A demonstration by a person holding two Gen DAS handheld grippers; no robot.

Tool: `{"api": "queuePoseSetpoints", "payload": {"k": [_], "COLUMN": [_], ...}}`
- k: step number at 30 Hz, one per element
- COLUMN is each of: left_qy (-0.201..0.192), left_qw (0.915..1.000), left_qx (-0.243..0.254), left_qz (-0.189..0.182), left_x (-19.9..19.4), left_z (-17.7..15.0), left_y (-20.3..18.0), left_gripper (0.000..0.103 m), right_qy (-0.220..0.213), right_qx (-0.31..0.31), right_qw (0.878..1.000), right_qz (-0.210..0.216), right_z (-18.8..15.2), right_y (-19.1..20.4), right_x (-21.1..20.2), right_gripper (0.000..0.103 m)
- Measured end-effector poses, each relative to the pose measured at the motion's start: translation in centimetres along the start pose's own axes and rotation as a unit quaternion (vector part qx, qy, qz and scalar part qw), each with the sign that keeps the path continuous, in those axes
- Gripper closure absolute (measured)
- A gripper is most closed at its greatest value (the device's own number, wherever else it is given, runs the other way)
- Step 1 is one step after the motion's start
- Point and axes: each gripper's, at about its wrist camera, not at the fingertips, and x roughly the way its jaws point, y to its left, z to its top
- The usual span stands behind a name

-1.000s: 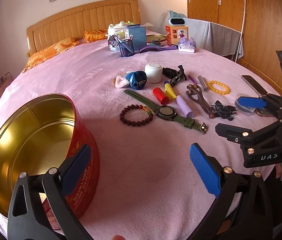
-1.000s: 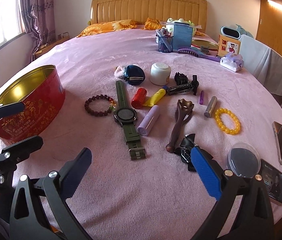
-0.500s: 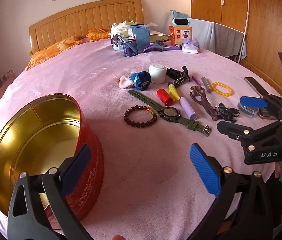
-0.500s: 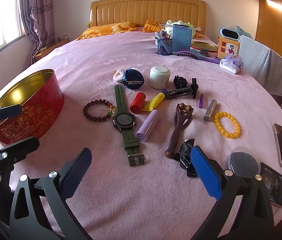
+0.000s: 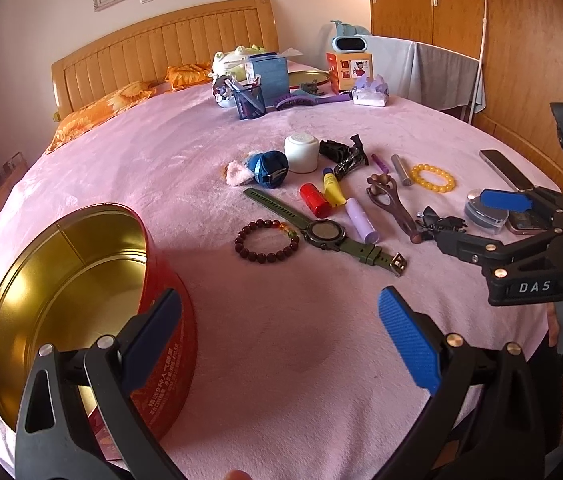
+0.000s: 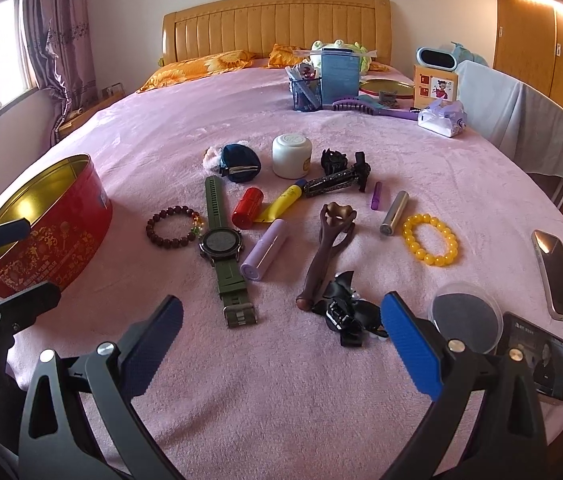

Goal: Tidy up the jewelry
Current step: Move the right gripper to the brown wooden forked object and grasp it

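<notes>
On the pink bedspread (image 6: 281, 380) we hold both grippers low over the near edge, neither one carrying anything. Farthest left sits the red tin (image 6: 47, 236), upright, its gold inside bare; our left gripper (image 5: 279, 344) hangs just beside its near wall with its jaws spread wide. Right of the tin lies the dark red bead bracelet (image 6: 173, 226), touching or nearly touching the strap of the green watch (image 6: 221, 244), which lies flat beside it. Next come a red tube (image 6: 247, 208), a yellow tube (image 6: 283, 202) and a lilac tube (image 6: 265, 254), then a brown wooden tool (image 6: 327, 252) with a black hair clip (image 6: 341, 312) at its near end. Our right gripper (image 6: 281, 342) hovers before these, jaws wide apart. Further right a silver cylinder (image 6: 393, 212) rests just beside the yellow bead bracelet (image 6: 429, 240). Near the right edge lie a round clear-lidded case (image 6: 467, 322) and two phones (image 6: 555, 276).
</notes>
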Motion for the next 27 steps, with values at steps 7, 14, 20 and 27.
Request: {"api": "queuePoseSetpoints", "payload": {"k": [7,14,20,27], "left_qy": [0.000,-0.001,-0.003,-0.003], "left_qw": [1.0000,1.0000,1.0000,1.0000], "left_qx": [-0.006,-0.009,-0.005,-0.005], "left_qz": [0.001,0.001,0.001,0.002], "left_x": [-0.3,-0.3,-0.4,-0.5], "left_z": [-0.1,-0.1,-0.2,-0.2], "left_y": [0.4,0.8,0.8,0.7], "left_gripper": [0.007,0.007,0.007,0.007], "right_qy": [0.002,0.005,0.013,0.010], "right_qx": [-0.007,-0.004,-0.008,-0.011], "right_qw": [1.000,1.000,1.000,1.000], "right_qz": [0.003,0.003,0.012,0.013], "right_z": [0.0,0.0,-0.4,-0.4], "right_y": [0.7,0.8,1.4,1.5], "right_x": [0.1,0.3,1.0,0.8], "right_gripper": [0.003,0.003,0.003,0.003]}}
